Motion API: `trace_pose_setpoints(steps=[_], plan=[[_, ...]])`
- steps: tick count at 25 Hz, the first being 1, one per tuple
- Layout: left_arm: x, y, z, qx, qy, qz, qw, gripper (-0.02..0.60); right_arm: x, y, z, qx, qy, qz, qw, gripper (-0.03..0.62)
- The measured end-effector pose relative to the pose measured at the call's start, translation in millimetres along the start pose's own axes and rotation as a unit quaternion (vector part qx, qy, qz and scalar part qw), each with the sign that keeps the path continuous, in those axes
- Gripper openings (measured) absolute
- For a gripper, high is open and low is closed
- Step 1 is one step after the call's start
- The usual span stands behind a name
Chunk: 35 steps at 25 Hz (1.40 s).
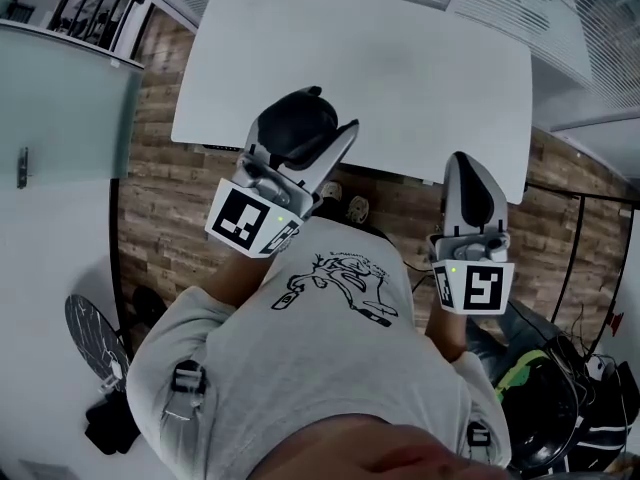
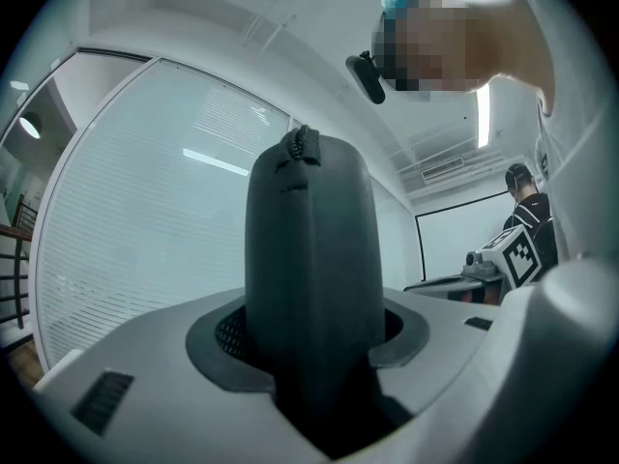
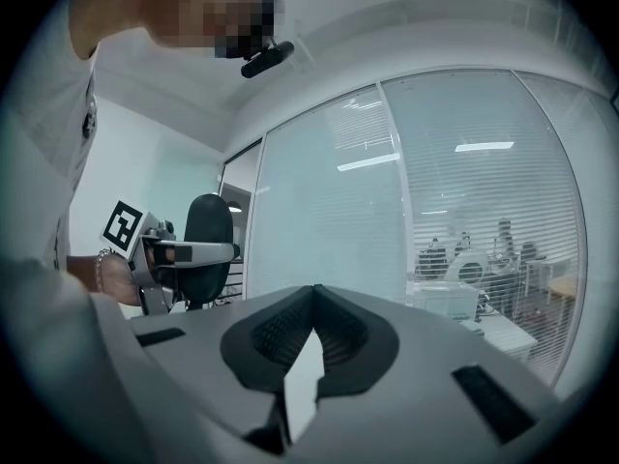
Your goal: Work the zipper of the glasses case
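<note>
The glasses case (image 1: 292, 130) is dark and oval. It stands upright between the jaws of my left gripper (image 1: 306, 128), which is shut on it, held in the air in front of the white table (image 1: 400, 78). In the left gripper view the case (image 2: 309, 259) fills the middle, with its zipper pull (image 2: 299, 145) at the top end. My right gripper (image 1: 463, 163) is shut with nothing in it, level with the left one and apart from the case. In the right gripper view its jaws (image 3: 311, 305) meet, and the left gripper with the case (image 3: 208, 232) shows at the left.
The white table has a bare top and stands on a wood-plank floor (image 1: 160, 198). A glass partition (image 1: 60, 168) runs along the left. A dark chair base (image 1: 95, 343) is at lower left, and dark bags and cables (image 1: 560, 388) at lower right. Blind-covered glass walls (image 3: 455, 211) surround the room.
</note>
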State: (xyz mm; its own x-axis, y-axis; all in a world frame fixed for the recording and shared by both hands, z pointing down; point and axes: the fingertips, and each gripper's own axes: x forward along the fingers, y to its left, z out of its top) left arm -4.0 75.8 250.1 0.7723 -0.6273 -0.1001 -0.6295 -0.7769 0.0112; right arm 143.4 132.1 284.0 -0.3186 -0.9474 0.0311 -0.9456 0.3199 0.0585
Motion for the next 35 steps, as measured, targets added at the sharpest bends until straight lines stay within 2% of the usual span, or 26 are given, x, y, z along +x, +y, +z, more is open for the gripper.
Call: trace_pose_setpoints(steps=[5,13,20,29,35], plan=[[19,5,-1,0.0,-0.001,-0.001,1.0,0.242,11,-13,-3,0.003,0.004,0.001,1.0,0.005],[55,32,-4,-0.003,-0.007,0.007,0.9999,0.242,59,-34,-4,0.001,0.002,0.018,1.0,0.006],[64,80,-2,-0.002,-0.011,0.017,0.9998,0.242,109,-29,2,-0.007,-0.003,0.03,1.0,0.006],[80,149,-5,-0.012,-0.012,0.01,0.9998,0.242,184,-18,11,-0.023,0.001,0.029,0.999,0.005],[85,171,-10,-0.023,-0.013,0.0,0.9997,0.242,203,-13,10,-0.028,0.005,0.019,0.999,0.006]])
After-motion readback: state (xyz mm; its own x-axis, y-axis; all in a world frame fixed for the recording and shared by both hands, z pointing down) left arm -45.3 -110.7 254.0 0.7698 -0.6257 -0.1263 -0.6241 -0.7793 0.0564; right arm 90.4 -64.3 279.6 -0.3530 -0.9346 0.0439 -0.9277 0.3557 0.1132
